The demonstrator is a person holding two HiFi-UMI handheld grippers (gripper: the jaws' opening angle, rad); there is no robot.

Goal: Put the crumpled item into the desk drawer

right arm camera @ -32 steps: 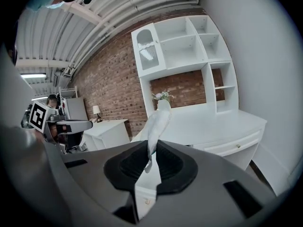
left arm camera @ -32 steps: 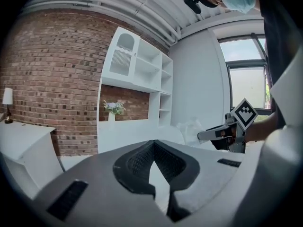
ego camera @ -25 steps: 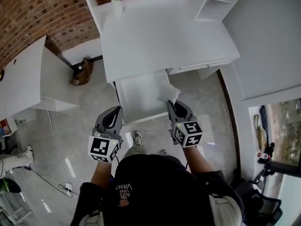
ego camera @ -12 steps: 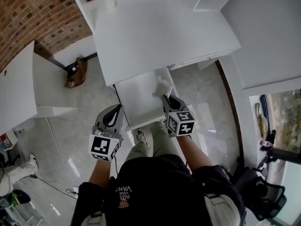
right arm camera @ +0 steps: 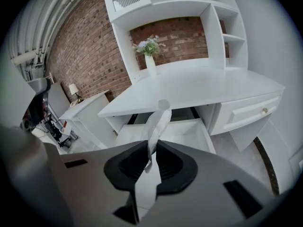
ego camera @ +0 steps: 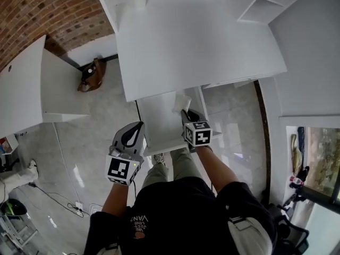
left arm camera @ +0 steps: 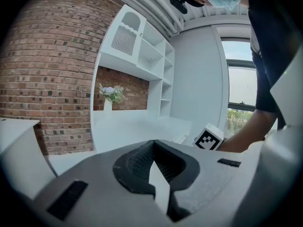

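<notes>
The crumpled item (ego camera: 182, 102) is a white wad of paper, pinched in my right gripper (ego camera: 185, 112), which is shut on it. In the right gripper view the crumpled item (right arm camera: 158, 121) sticks up from between the jaws, in front of the open drawer (right arm camera: 189, 127). In the head view the wad hangs over the right part of the white desk drawer (ego camera: 158, 117), which is pulled out from under the desk (ego camera: 196, 41). My left gripper (ego camera: 139, 126) hovers left of the drawer front. Its jaws are shut with nothing in them, as the left gripper (left arm camera: 152, 143) view shows.
A vase of flowers (right arm camera: 149, 56) stands at the back of the desk under a white shelf unit (right arm camera: 189, 4). A second closed drawer (right arm camera: 246, 112) is on the right. A low white cabinet (ego camera: 21, 89) and a brown bag (ego camera: 93, 74) are on the left.
My right gripper has gone down and forward with the crumpled item, from the drawer's front edge to over the drawer. The left gripper has shifted a little forward and lower.
</notes>
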